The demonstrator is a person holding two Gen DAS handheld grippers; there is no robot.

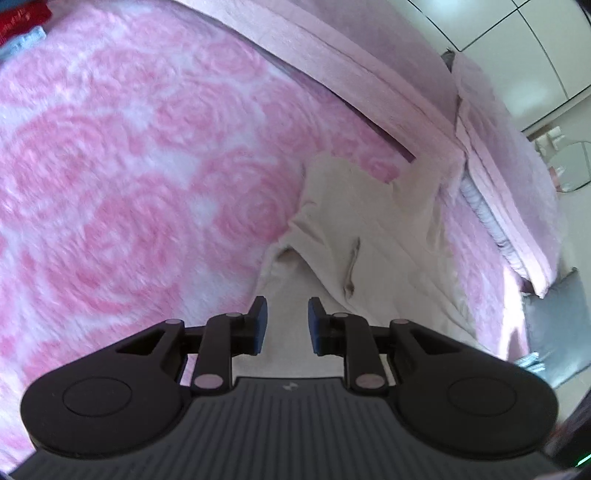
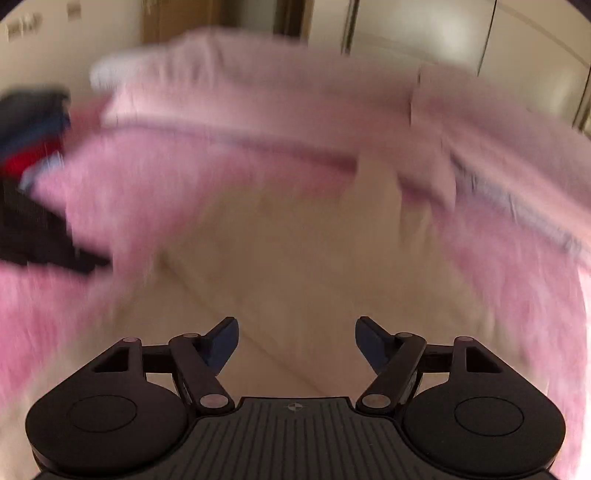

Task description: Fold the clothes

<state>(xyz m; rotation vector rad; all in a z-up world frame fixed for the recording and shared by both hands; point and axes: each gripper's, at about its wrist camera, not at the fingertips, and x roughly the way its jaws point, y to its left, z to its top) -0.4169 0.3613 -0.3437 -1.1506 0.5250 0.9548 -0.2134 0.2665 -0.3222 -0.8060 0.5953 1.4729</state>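
Left gripper (image 1: 284, 325) parted, empty, over crumpled cream cloth garment (image 1: 354, 236) on fluffy pink rose-patterned blanket (image 1: 129, 166). Right gripper (image 2: 296, 345) wide, empty (blurred). Dark clothes pile (image 2: 33, 122) beside.

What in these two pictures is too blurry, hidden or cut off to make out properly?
- Cream garment, left wrist view: its near end is hidden behind the left gripper, so its full shape is unclear.
- Same garment, right wrist view: motion blur wipes out folds and edges.
- Dark and red clothes pile, right wrist view: blurred and cut by the left edge.
- Red item, left wrist view: cut by the corner.
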